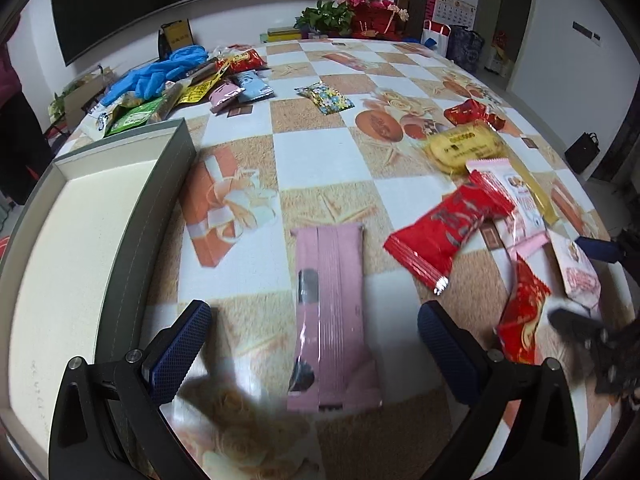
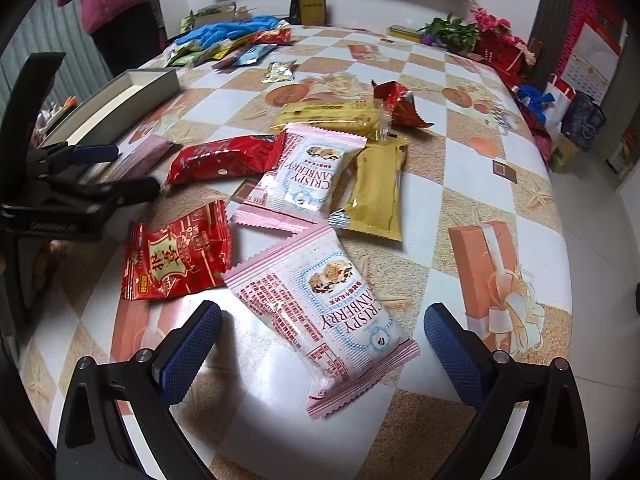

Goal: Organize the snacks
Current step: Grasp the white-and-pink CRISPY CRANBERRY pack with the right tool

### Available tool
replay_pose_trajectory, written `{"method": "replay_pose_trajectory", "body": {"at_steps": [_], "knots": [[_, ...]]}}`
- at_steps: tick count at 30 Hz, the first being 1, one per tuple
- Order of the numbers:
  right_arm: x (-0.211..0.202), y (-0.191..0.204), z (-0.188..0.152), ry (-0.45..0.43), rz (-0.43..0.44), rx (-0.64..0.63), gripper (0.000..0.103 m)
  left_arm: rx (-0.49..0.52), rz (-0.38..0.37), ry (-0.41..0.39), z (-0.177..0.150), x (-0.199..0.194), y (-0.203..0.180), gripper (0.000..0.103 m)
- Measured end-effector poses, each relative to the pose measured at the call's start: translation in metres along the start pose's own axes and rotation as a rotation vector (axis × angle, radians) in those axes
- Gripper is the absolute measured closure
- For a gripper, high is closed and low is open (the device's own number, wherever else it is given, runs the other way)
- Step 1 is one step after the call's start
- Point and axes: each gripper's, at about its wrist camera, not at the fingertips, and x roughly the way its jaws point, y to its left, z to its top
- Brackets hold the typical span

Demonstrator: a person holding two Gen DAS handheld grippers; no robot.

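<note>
Pink flat snack bar wrapper lying on the checkered tablecloth between the left gripper's wide-apart blue pads, beside a shallow grey-walled box, right gripper jaws apart around a pink-and-white cranberry crisp packet, untouched, red packets nearby.

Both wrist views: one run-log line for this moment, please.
left claw: open over pink bar | right claw: open over cranberry pack | box: no snacks seen inside
</note>
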Motion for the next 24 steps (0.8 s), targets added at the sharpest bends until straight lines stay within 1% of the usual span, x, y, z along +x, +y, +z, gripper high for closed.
{"method": "replay_pose_trajectory", "body": {"at_steps": [1, 2, 3, 4, 5, 7, 10, 15, 16, 18, 19, 20, 22, 23, 24], "knots": [[-0.002, 0.001, 0.0, -0.007, 0.005, -0.008, 0.017, -0.003, -0.002, -0.016, -0.004, -0.001, 0.0, 0.0], [-0.004, 0.003, 0.001, -0.014, 0.008, -0.015, 0.037, -0.004, -0.002, -0.017, -0.005, -0.002, 0.0, 0.0], [-0.007, 0.005, 0.003, -0.017, 0.011, -0.019, 0.052, -0.007, -0.001, -0.011, -0.005, -0.002, 0.0, 0.0], [-0.008, 0.006, 0.005, -0.007, 0.01, -0.024, 0.057, -0.001, -0.001, -0.009, -0.006, -0.002, -0.001, 0.0], [-0.008, 0.008, 0.006, -0.003, 0.012, -0.028, 0.059, -0.001, -0.004, -0.012, -0.006, -0.002, 0.0, 0.0], [-0.008, 0.011, 0.005, -0.002, 0.0, -0.027, 0.059, 0.003, -0.004, -0.01, -0.006, -0.003, 0.0, 0.0], [-0.008, 0.01, 0.002, -0.027, -0.006, 0.015, 0.058, 0.007, -0.002, 0.004, -0.004, -0.003, -0.001, 0.0], [-0.009, 0.014, -0.001, -0.069, -0.024, 0.037, 0.053, 0.006, -0.006, 0.013, 0.001, 0.0, 0.001, 0.001], [-0.009, 0.014, -0.001, -0.076, -0.025, 0.045, 0.053, -0.008, 0.002, 0.007, 0.001, -0.001, 0.001, 0.005], [-0.008, 0.015, -0.001, -0.084, -0.028, 0.044, 0.05, -0.018, 0.022, -0.036, 0.002, -0.007, 0.001, 0.042], [-0.008, 0.016, -0.001, -0.089, -0.031, 0.044, 0.049, -0.021, 0.022, -0.043, 0.004, -0.009, 0.001, 0.077], [-0.007, 0.016, -0.001, -0.095, -0.032, 0.047, 0.048, -0.025, 0.029, -0.034, 0.006, -0.008, 0.001, 0.078], [-0.005, 0.016, -0.002, -0.093, -0.026, 0.045, 0.019, -0.027, 0.022, -0.034, 0.009, -0.007, 0.001, 0.078], [-0.001, 0.017, -0.001, -0.067, -0.02, 0.041, 0.0, -0.023, 0.015, -0.046, 0.008, -0.007, 0.0, 0.078], [0.001, 0.02, -0.001, -0.051, -0.012, 0.027, 0.0, -0.023, 0.014, -0.053, 0.007, -0.007, 0.001, 0.078]]}}
